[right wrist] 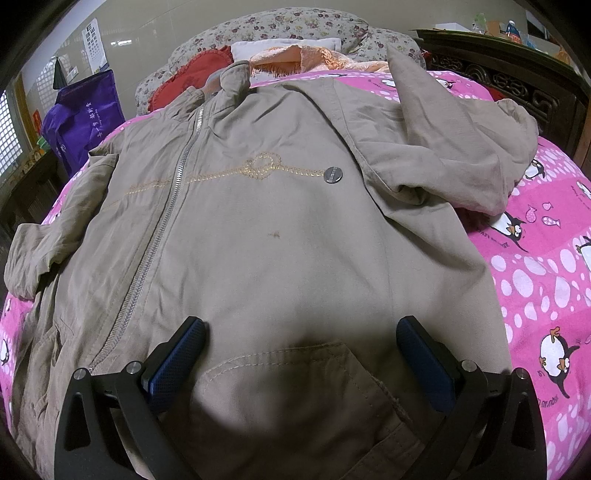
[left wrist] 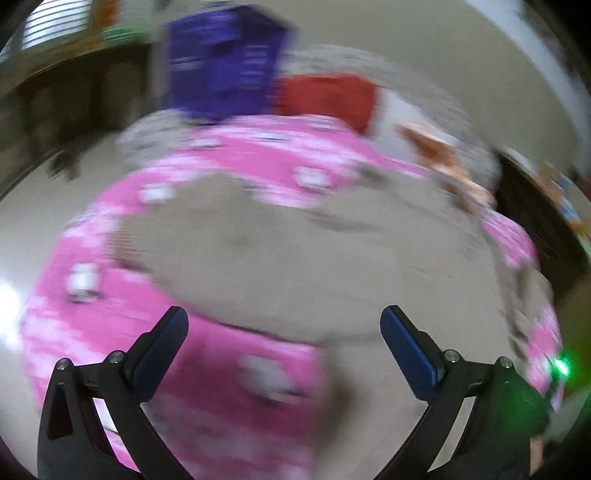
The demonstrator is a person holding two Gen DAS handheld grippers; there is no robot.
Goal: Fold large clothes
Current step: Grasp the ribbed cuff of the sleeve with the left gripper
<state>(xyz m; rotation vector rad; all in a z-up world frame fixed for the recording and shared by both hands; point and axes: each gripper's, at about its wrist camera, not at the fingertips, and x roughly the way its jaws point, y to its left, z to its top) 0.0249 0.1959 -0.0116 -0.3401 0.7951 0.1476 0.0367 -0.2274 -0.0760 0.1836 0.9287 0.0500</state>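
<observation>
A large beige zip-front jacket (right wrist: pixel 280 229) lies spread front-up on a pink penguin-print bedsheet (right wrist: pixel 546 280). Its right sleeve (right wrist: pixel 454 147) is folded in over the chest; its left sleeve (right wrist: pixel 48 240) lies bunched at the left edge. My right gripper (right wrist: pixel 300 332) is open, low over the jacket's hem by a pocket flap (right wrist: pixel 295 365), holding nothing. In the blurred left wrist view the jacket (left wrist: pixel 295 251) shows as a beige patch on the pink sheet (left wrist: pixel 110 295). My left gripper (left wrist: pixel 284 321) is open and empty above the jacket's lower edge.
At the head of the bed lie a floral pillow (right wrist: pixel 295 26), a red cushion (right wrist: pixel 192 74), a white pillow and a peach cloth (right wrist: pixel 306 55). A purple bag (right wrist: pixel 85 118) stands at the left. A dark carved headboard or cabinet (right wrist: pixel 517 74) stands at the right.
</observation>
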